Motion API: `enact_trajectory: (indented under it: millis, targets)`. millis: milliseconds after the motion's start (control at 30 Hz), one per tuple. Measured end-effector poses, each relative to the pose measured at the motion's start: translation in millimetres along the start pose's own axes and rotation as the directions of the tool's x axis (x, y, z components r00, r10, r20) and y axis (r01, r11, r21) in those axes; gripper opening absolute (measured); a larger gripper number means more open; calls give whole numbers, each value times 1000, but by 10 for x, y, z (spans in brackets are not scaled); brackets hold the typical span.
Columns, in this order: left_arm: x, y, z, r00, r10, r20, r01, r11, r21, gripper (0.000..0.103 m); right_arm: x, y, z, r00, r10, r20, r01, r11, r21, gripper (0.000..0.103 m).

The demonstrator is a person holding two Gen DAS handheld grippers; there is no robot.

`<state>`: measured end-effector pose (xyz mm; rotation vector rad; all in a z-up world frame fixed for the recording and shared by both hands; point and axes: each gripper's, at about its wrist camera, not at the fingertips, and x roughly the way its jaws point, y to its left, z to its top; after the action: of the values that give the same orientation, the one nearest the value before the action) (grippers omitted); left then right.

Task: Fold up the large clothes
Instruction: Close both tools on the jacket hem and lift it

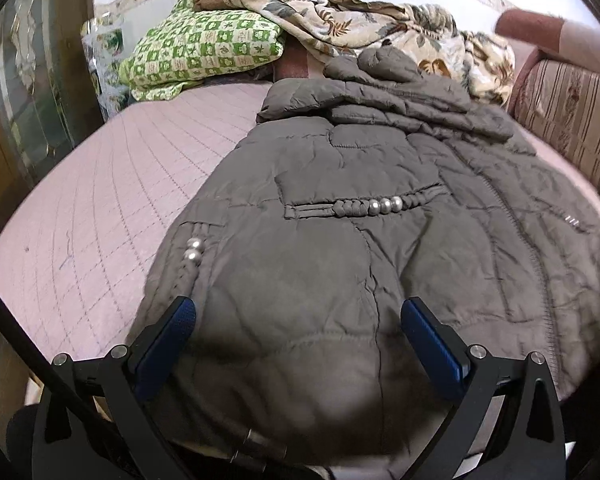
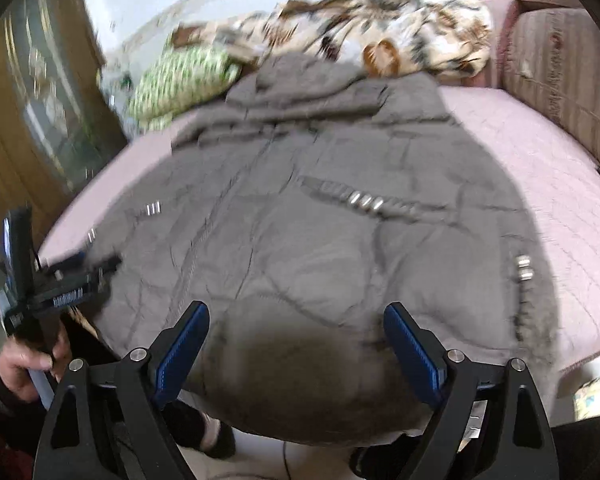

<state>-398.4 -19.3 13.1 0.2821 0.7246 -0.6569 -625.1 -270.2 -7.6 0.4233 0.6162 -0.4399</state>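
Left gripper point(image 1: 298, 312): jaws spread, empty, over the hem at bottom centre.
Jacket point(image 1: 340, 248): quilted grey, filling mid-frame, flat on the pink bed point(image 1: 100, 200); likely soft, bulky, springy, so pinch hem or sleeve edges.
Right gripper point(image 2: 296, 318): jaws spread, empty, above the hem.

- Left claw point(image 1: 298, 314): jaws spread wide, blue pads facing each other, nothing between the pads. Tilted downward.
- Right claw point(image 2: 296, 320): jaws likewise wide apart, blue pads clear, nothing gripped. Tilted downward; its view is motion-blurred.
- In the right wrist view the left claw point(image 2: 82, 266) shows at the left edge, seen side-on, blurred; jaw state unreadable from this angle.
- Left hand point(image 2: 28, 364) wraps the handle below that claw, fingers curled around it; a dark red sleeve at the wrist.
- Right hand not visible.
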Motion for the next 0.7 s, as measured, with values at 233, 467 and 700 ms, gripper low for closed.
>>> enact_trajectory:
  millis: [233, 467, 700]
  targets:
    - [-326, 640, 0, 998, 52, 21, -46, 977, -207, 103, -508, -795, 110, 970, -210, 125, 171, 949, 265, 80]
    - [-72, 1085, -163, 994, -53, -95, 9, 909, -416, 97, -321, -1521, -106, 991, -130, 19, 96, 821, 563, 77]
    - [16, 972, -268, 984, -132, -116, 68, 894, -444, 90, -4, -1442, -208, 999, 18, -41, 11, 796, 605, 66]
